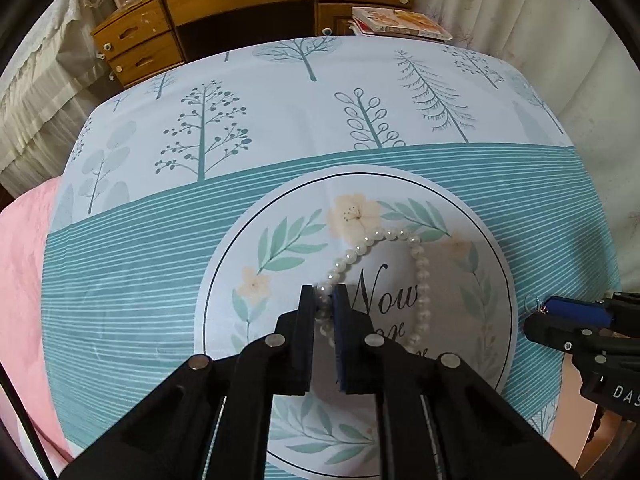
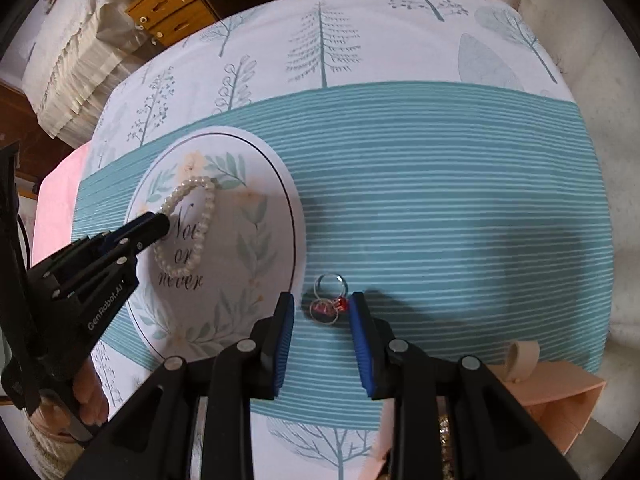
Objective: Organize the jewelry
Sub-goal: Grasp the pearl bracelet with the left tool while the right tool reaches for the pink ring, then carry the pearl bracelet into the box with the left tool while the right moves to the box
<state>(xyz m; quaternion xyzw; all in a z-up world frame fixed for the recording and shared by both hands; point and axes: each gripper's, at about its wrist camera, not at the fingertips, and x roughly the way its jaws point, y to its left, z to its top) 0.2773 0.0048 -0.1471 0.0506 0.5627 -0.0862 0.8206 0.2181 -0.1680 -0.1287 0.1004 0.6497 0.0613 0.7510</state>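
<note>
The left gripper (image 1: 324, 304) is clamped on the pearl strand (image 1: 384, 240) at about 9 o'clock of its loop, which lies on the round print (image 1: 472, 216). The right gripper (image 2: 322, 308) stands apart — two rings (image 2: 326, 300) lie on the cloth (image 2: 460, 184) between its fingers, and a pink box (image 2: 560, 404) sits at 4 o'clock.

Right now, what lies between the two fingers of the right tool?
In the right wrist view, the silver rings with red stones lie on the striped cloth between the open right tool's fingers.
</note>
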